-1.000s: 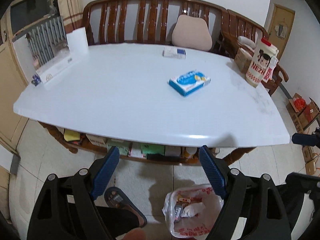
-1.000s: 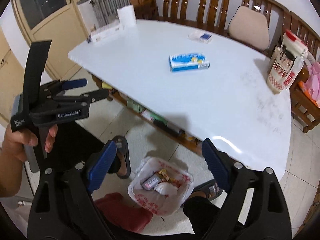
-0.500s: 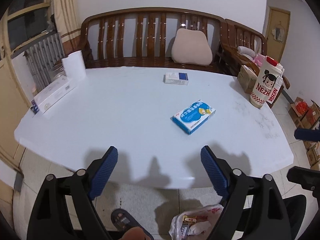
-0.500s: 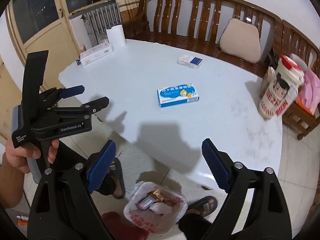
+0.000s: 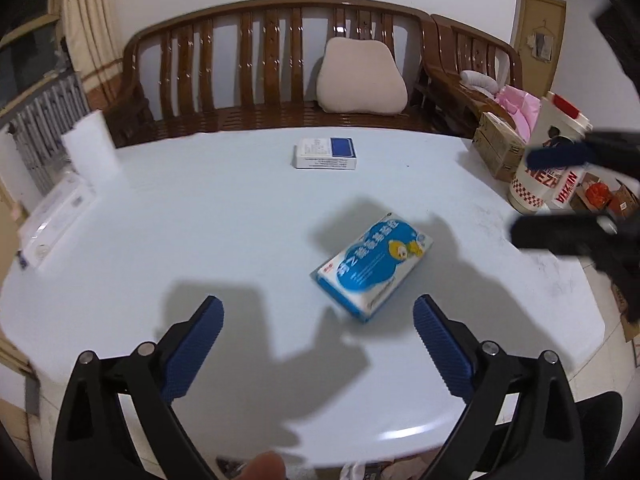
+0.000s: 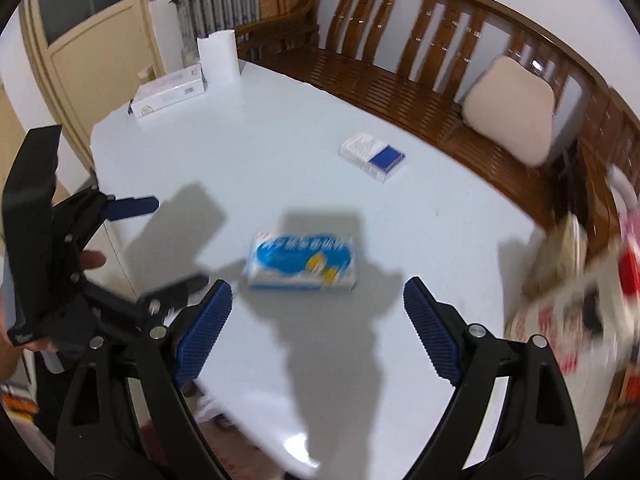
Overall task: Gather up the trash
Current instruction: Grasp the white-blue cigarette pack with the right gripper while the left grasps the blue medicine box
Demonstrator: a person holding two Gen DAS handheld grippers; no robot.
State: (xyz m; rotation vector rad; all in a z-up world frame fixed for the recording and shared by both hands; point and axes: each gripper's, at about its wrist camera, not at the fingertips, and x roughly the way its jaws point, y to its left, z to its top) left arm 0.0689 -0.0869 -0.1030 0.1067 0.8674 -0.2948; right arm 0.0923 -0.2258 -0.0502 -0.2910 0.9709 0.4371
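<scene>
Two boxes not yet picked up on the wide pale-blue desk (image 5: pixel 200 220). Flat blue-and-white cardboard box with a yellow cartoon (image 5: pixel 374 268), lying near the middle of the desk, just ahead of both tongs. Small white box with a dark blue patch (image 5: pixel 325 153), farther back from the blue-and-white box, toward the brown wooden bench (image 5: pixel 280 60). Both closed; no telling what is inside.

Left tongs (image 5: pixel 318 316): jaws just been opening, now wide, nothing between them. Right tongs (image 6: pixel 318 302): wide too, holding nothing, close over the blue-and-white box.

Only a blurry white scrap at the near desk edge where a trash bag may be; hard to tell.

Likely next: close on the blue-and-white box. Then the small white box left.
</scene>
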